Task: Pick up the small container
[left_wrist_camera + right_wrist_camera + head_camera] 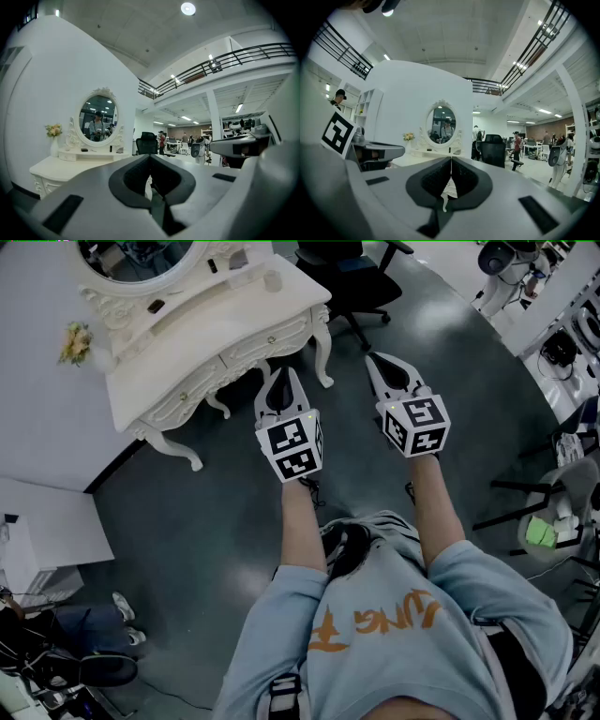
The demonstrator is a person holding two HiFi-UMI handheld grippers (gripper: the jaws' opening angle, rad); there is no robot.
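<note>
Left hand-held gripper point(284, 371) and right hand-held gripper point(375, 359) are held shut and empty above the floor point(206, 521).
The small container point(273, 280), a pale cylinder too small for detail, is set on the white tabletop point(206, 324) at the end nearest a black office chair point(352, 277), well apart from both. The mirror point(141, 263) is cut off by the top edge.

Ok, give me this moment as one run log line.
phase: before pickup | left tongs: shut, empty | right tongs: shut, empty | position: both in air before white dressing table
</note>
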